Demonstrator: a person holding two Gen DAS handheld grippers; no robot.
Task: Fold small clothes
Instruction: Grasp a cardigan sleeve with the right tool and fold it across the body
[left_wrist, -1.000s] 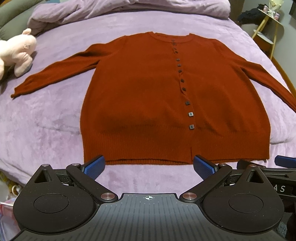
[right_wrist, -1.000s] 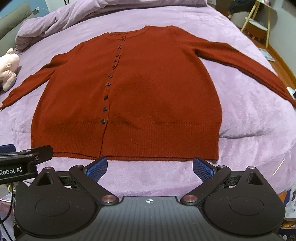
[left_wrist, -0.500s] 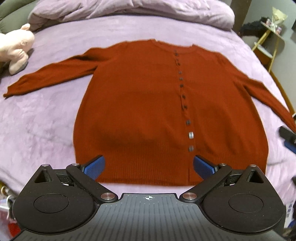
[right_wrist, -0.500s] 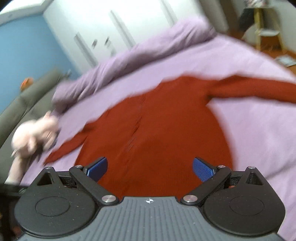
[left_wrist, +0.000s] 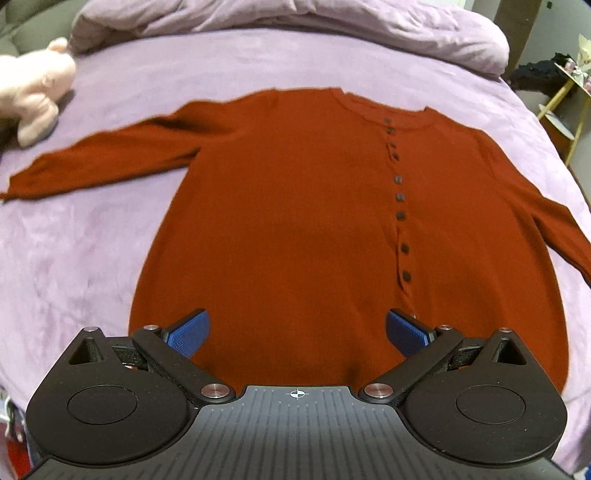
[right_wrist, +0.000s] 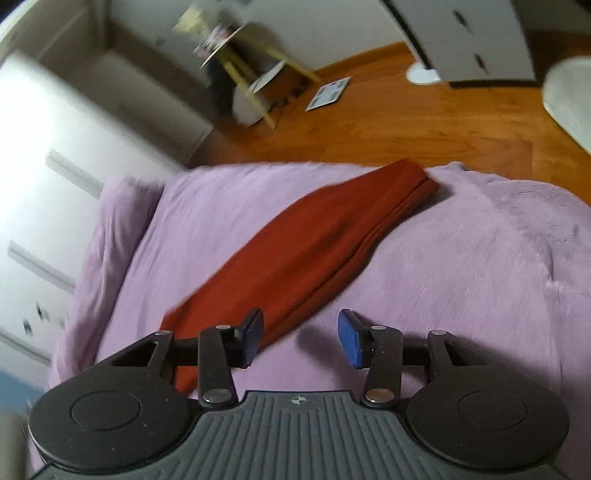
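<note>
A rust-red buttoned cardigan (left_wrist: 295, 221) lies flat, front up, on the purple bed cover (left_wrist: 74, 258), both sleeves spread out. My left gripper (left_wrist: 297, 332) is open and empty, hovering over the cardigan's lower body near the hem. In the right wrist view I see the cardigan's right sleeve (right_wrist: 314, 240) stretched toward its cuff (right_wrist: 421, 181) near the bed edge. My right gripper (right_wrist: 301, 341) is partly open and empty, just above the bed, its left finger over the sleeve's edge.
A pink plush toy (left_wrist: 33, 92) lies at the far left of the bed. A bunched purple duvet (left_wrist: 295, 26) runs along the head. Beyond the bed edge are wooden floor (right_wrist: 406, 125), a yellow-legged side table (right_wrist: 251, 74) and white wardrobes (right_wrist: 55, 166).
My left gripper has moved forward over the cardigan's hem. My right gripper has swung right, from facing the whole cardigan to the right sleeve, and its jaws have narrowed.
</note>
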